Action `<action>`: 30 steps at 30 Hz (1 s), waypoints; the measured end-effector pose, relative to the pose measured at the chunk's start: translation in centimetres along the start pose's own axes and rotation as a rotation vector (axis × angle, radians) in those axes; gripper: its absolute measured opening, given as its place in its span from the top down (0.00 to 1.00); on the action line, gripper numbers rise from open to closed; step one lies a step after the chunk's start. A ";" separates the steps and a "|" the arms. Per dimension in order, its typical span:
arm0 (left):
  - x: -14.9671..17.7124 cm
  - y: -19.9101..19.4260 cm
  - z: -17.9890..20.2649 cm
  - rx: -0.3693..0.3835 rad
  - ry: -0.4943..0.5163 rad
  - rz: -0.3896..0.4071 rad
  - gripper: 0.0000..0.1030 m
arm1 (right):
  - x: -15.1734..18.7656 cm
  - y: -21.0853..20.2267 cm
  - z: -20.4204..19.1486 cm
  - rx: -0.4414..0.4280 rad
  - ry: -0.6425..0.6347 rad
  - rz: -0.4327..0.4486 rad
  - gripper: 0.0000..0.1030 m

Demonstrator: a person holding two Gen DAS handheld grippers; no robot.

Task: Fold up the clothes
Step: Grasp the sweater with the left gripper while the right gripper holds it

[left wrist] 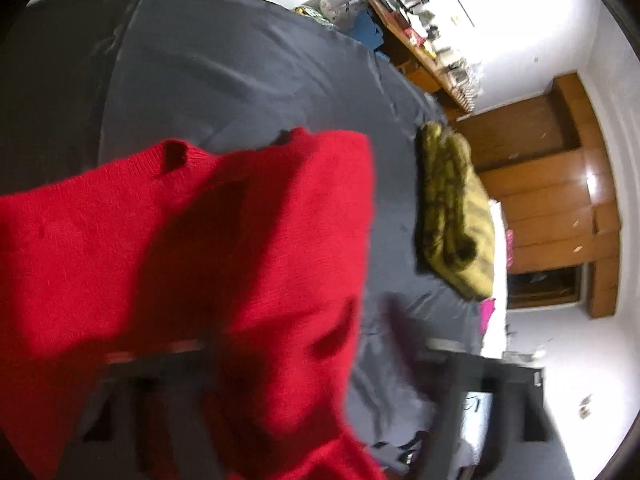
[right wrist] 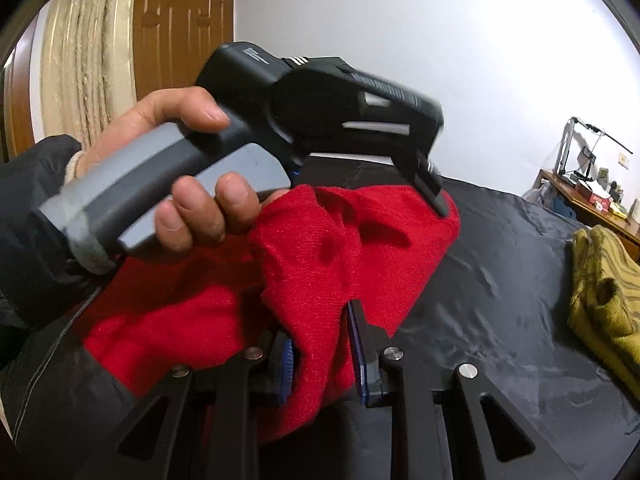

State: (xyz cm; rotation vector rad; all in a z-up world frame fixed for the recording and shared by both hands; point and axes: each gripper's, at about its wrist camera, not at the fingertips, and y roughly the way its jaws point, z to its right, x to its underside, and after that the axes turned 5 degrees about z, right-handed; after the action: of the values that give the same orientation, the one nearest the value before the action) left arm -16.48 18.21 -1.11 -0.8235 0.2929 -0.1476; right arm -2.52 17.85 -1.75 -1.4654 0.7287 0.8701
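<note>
A red knitted sweater (left wrist: 224, 248) hangs lifted above the dark grey bedsheet (left wrist: 248, 76). It drapes over my left gripper's left finger and hides the tips in the blurred left wrist view. In the right wrist view the left gripper (right wrist: 438, 204) is held by a hand and its fingertip touches the sweater's top edge (right wrist: 400, 216). My right gripper (right wrist: 324, 356) is shut on a fold of the red sweater between its blue pads (right wrist: 358, 356).
A folded yellow-green patterned garment (left wrist: 452, 208) lies on the bed's right side, also seen in the right wrist view (right wrist: 604, 292). A cluttered wooden desk (left wrist: 424, 44) and a wooden wardrobe (left wrist: 560, 184) stand beyond the bed. White floor lies to the right.
</note>
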 end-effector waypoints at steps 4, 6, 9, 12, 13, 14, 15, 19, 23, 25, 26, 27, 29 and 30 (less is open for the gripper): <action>0.2 -0.7 -0.6 -0.027 0.013 0.013 0.76 | 0.1 -0.2 -0.1 0.002 0.000 -0.002 0.76; 0.5 -1.4 -0.5 -0.028 0.020 0.037 0.78 | 0.1 -0.4 -0.3 0.008 -0.010 0.001 0.76; 0.9 -2.8 0.0 -0.027 0.030 0.074 0.78 | 0.3 -0.7 -0.7 0.020 -0.025 0.006 0.76; 1.4 -4.9 -0.1 -0.022 0.024 0.115 0.78 | 0.8 -1.2 -1.2 0.031 -0.040 0.007 0.76; 1.6 -5.8 -0.3 -0.021 0.022 0.128 0.78 | 0.8 -1.2 -1.4 0.031 -0.047 0.004 0.76; 1.7 -6.6 -0.5 -0.020 0.019 0.141 0.78 | 0.7 -1.3 -1.6 0.030 -0.054 0.003 0.76; 1.9 -7.3 -0.7 -0.021 0.015 0.151 0.78 | 0.6 -1.5 -1.9 0.028 -0.063 0.004 0.76; 2.9 -10.8 -2.1 -0.016 -0.006 0.212 0.78 | -0.5 -2.4 -3.8 0.016 -0.109 0.022 0.76; 4.4 -14.8 -4.0 -0.012 -0.024 0.273 0.78 | -1.6 -3.3 -6.4 -0.018 -0.148 0.039 0.76; 5.3 -16.8 -5.0 -0.014 -0.032 0.302 0.78 | -2.0 -3.5 -8.0 -0.039 -0.170 0.044 0.76; 5.8 -17.6 -5.7 -0.018 -0.036 0.313 0.78 | -2.1 -3.5 -8.9 -0.049 -0.184 0.044 0.76; 6.3 -18.4 -6.3 -0.022 -0.040 0.325 0.78 | -2.1 -3.5 -9.8 -0.059 -0.198 0.043 0.76; 7.4 -19.7 -8.0 -0.036 -0.057 0.336 0.78 | -2.1 -3.4 -11.5 -0.079 -0.226 0.038 0.76; 7.9 -20.1 -8.8 -0.043 -0.065 0.340 0.78 | -2.0 -3.2 -12.3 -0.089 -0.240 0.031 0.76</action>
State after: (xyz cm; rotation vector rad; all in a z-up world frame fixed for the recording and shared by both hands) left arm -12.05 -3.38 6.58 -0.8074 0.3709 0.2037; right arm 0.38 5.72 1.61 -1.4003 0.5410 1.0924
